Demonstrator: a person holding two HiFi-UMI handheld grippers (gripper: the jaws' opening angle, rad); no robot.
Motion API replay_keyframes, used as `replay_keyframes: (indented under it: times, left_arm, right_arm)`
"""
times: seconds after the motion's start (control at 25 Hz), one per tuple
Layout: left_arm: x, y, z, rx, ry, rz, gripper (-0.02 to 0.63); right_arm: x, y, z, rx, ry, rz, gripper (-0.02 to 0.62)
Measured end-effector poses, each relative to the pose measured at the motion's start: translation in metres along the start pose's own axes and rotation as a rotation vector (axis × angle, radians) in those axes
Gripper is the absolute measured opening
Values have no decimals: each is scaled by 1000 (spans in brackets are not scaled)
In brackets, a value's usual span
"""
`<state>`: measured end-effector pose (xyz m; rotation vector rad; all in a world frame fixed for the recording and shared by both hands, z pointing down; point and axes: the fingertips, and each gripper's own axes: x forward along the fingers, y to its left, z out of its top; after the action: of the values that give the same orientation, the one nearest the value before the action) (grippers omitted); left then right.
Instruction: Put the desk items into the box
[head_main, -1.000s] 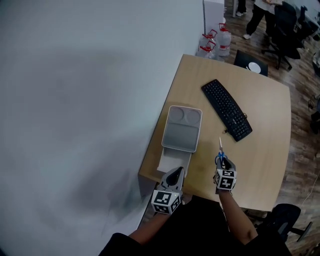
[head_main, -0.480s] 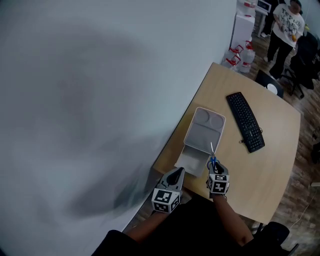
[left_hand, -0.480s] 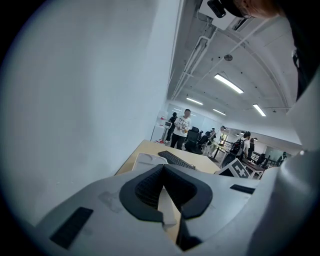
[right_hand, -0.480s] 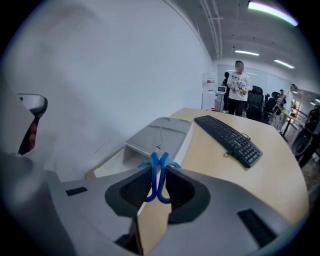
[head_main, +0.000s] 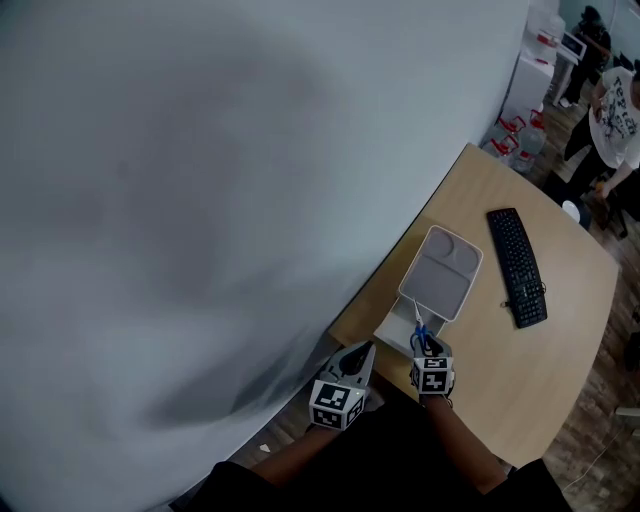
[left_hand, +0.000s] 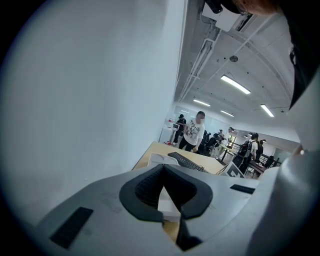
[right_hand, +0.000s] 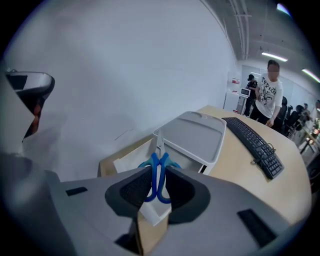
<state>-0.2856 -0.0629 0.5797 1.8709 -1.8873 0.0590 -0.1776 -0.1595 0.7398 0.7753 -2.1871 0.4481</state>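
Step in hand: by my reading, bringing the scissors (right_hand: 157, 179) over the box (right_hand: 131, 161) to let them go inside.
Right claw (right_hand: 159, 170): pinching the scissors by their blue handles, with the closed blades sticking out ahead toward 12 o'clock in its own view.
Left claw (left_hand: 162, 169): pads pressed together at the tips with nothing between them. In the head view it sits at about 9 o'clock of the right claw, off the near edge of the table (right_hand: 235, 172).
Scissors: in the air over the near, open part of the box; I cannot tell whether the blade tips touch anything.
Box: white and open, at the near corner of the table, right under the right claw.
Lid (right_hand: 192, 135): grey, at the box's 1 o'clock. It seems to overlap the far end, so the free opening is likely only the near part.
Keyboard (right_hand: 255, 145): at 3 o'clock of the lid, well apart from it and out of the way.
Doing it well: keep the blades short of the lid's edge, dip the tips down into the open part, and spread the claw only once the handles are low between the walls.
Risk: a blade could catch the lid or a wall. If let go too high, the scissors may bounce out over the nearby table edge.
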Motion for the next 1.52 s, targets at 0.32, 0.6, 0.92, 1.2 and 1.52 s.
replay_keyframes:
  times: [0.32,0.6,0.92,1.2,1.52]
  left_arm:
    - [-12,14,-7,-17,9,62,15]
    - [-11,20,-4,-14,12,105,15]
    - [-11,20,2,-10,22,136,15]
    - [-7,20,0,-9,29,139,15]
    - [-10,18,6,2,31,98,15]
  right_arm:
    - [26,12,-18,-111,78,47,144]
    - [50,8,-31,-160,158,88,144]
    - [57,12,-31,-166,202,119,146]
    - [58,13,-31,-148,198,135,175]
    - [40,14,-15,-74,143,119,187]
